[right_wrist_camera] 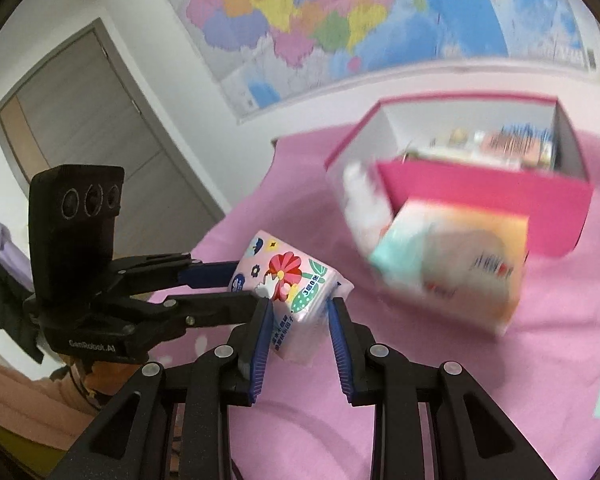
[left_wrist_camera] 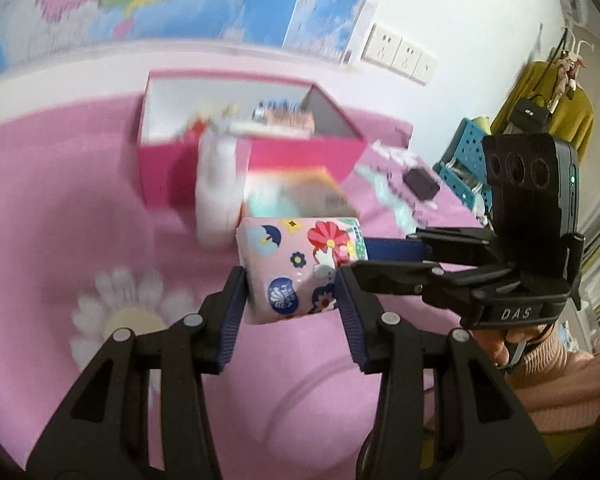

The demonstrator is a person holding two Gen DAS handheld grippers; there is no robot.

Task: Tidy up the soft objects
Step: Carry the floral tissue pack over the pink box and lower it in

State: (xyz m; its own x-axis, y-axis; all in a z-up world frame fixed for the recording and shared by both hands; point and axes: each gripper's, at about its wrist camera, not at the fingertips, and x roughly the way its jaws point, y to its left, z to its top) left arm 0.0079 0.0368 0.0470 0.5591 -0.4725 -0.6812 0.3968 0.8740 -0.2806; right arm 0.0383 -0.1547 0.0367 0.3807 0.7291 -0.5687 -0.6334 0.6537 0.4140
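Left wrist view: left claw (left_wrist_camera: 290,300) and right claw (left_wrist_camera: 352,256) both clamped on flowered tissue pack (left_wrist_camera: 296,272), above pink bedspread (left_wrist_camera: 80,220), near pink box (left_wrist_camera: 260,160).

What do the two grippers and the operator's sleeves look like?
Both are black linkage frames with silver pivot pins and ribbed blue finger pads. The right gripper carries a black three-lens module with a green light, marked "DAS". The left gripper reads "GenRobot.AI". Sleeves are pink knit.
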